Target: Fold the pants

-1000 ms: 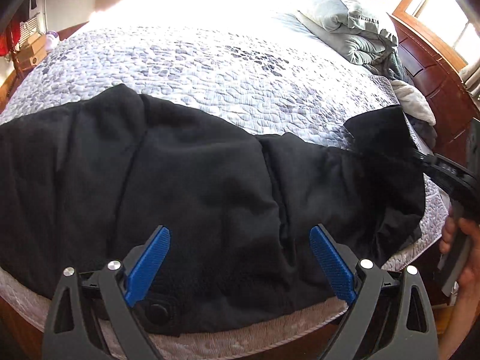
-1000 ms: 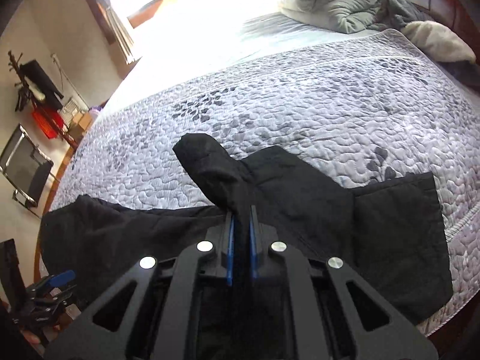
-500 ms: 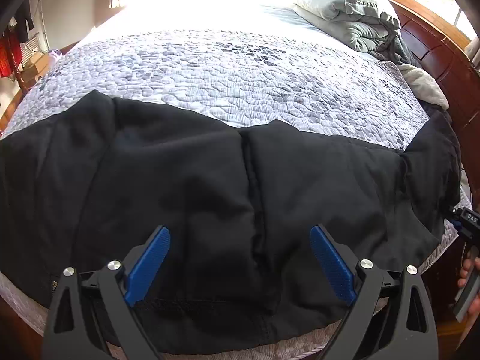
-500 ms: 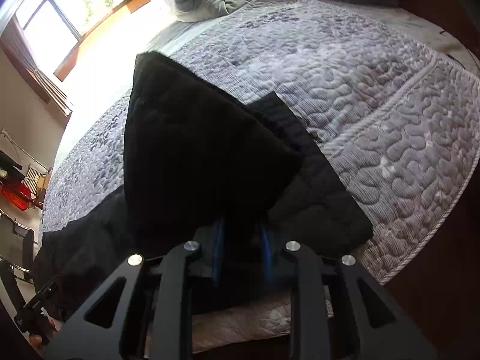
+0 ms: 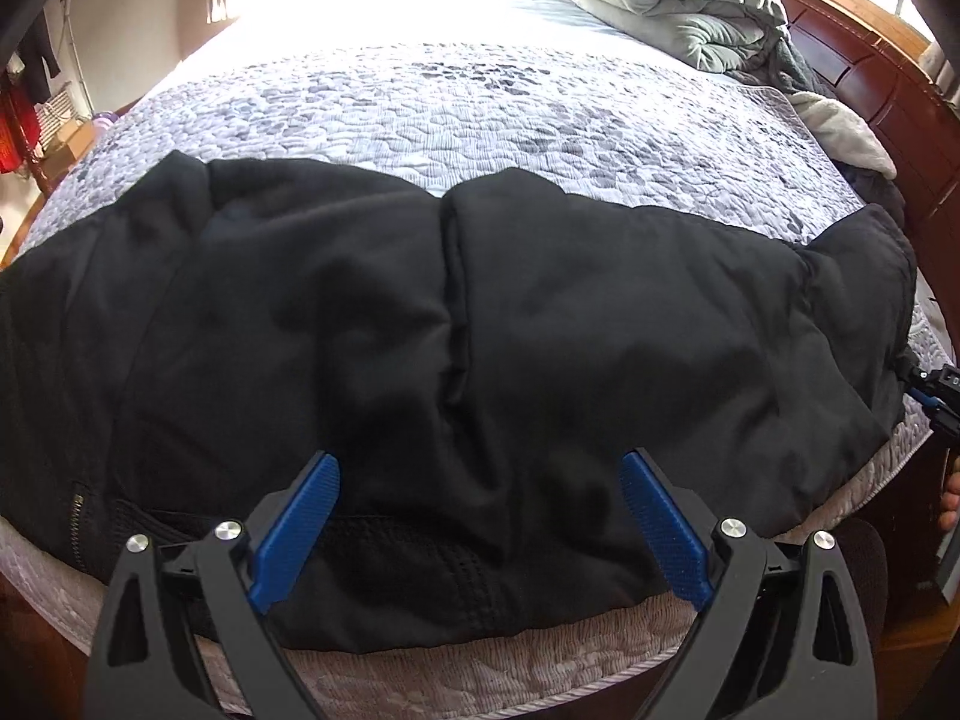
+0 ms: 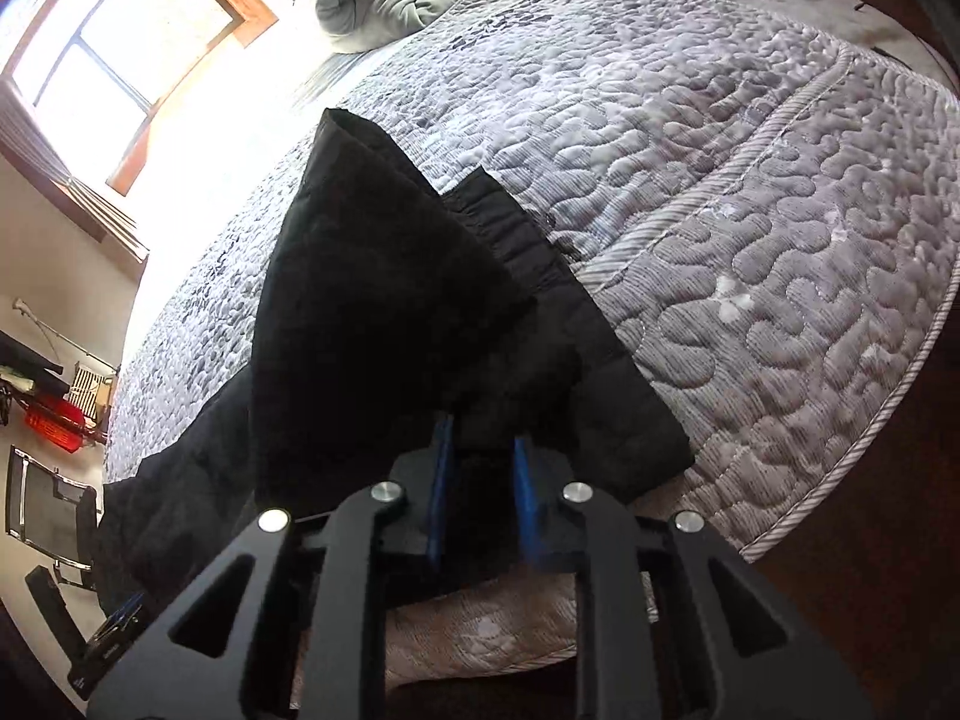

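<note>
On one quilted bed [image 5: 540,120], one black pants [image 5: 420,330], two grippers [image 5: 480,516].

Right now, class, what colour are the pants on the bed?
Black pants, plain with no print; the left wrist view shows them best.

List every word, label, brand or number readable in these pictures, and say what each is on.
No text can be read for certain.
Right gripper: small pale marks on its body, too small to read.
Left gripper: faint marks on its body, blurred.
Black pants: no label shows.
Quilt: pattern only.
</note>
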A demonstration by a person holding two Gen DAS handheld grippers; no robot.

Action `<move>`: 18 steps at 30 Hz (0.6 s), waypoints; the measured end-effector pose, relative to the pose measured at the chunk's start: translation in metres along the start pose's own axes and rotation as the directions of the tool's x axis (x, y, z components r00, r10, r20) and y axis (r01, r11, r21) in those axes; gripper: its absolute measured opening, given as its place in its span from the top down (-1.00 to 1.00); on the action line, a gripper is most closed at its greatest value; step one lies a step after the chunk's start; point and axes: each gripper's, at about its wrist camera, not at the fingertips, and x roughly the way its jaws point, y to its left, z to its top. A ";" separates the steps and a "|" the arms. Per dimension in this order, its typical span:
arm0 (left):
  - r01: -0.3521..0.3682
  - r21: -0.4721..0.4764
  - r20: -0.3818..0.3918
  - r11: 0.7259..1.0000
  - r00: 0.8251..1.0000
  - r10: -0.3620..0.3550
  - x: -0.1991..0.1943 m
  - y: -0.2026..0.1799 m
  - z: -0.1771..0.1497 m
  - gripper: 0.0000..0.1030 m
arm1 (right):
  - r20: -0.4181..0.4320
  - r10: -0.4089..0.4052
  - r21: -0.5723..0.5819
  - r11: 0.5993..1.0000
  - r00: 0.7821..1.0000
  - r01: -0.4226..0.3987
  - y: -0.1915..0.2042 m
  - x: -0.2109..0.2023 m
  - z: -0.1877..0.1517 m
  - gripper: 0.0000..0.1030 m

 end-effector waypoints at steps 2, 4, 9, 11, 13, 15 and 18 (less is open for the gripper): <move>-0.017 0.006 0.025 1.000 1.000 0.017 0.006 -0.006 0.002 -0.86 | 0.021 -0.021 -0.014 1.000 1.000 0.021 0.002 -0.008 0.005 0.75; -0.037 0.024 0.038 0.999 0.999 0.036 0.012 -0.014 0.005 -0.89 | 0.009 -0.075 -0.015 0.997 0.997 0.075 0.000 -0.011 0.007 0.75; -0.059 0.067 0.048 0.996 0.997 0.056 0.018 -0.026 0.006 -0.92 | -0.065 -0.156 -0.023 0.988 0.986 0.155 -0.015 0.007 -0.006 0.65; -0.037 0.071 0.036 0.997 0.999 0.035 0.015 -0.025 0.006 -0.92 | -0.055 -0.169 -0.036 0.985 0.984 0.167 -0.015 0.003 -0.009 0.44; -0.012 0.061 0.023 0.998 1.000 0.011 0.010 -0.021 0.004 -0.92 | -0.058 -0.146 -0.023 0.989 0.988 0.145 -0.017 -0.001 -0.009 0.39; 0.010 0.048 0.018 0.999 1.000 -0.011 0.005 -0.016 0.003 -0.92 | -0.061 -0.100 0.022 0.995 0.993 0.102 -0.021 -0.003 -0.008 0.36; 0.019 0.034 0.016 0.999 1.000 -0.020 -0.002 -0.012 0.001 -0.92 | -0.071 -0.052 0.071 0.996 0.996 0.057 -0.027 0.000 -0.006 0.69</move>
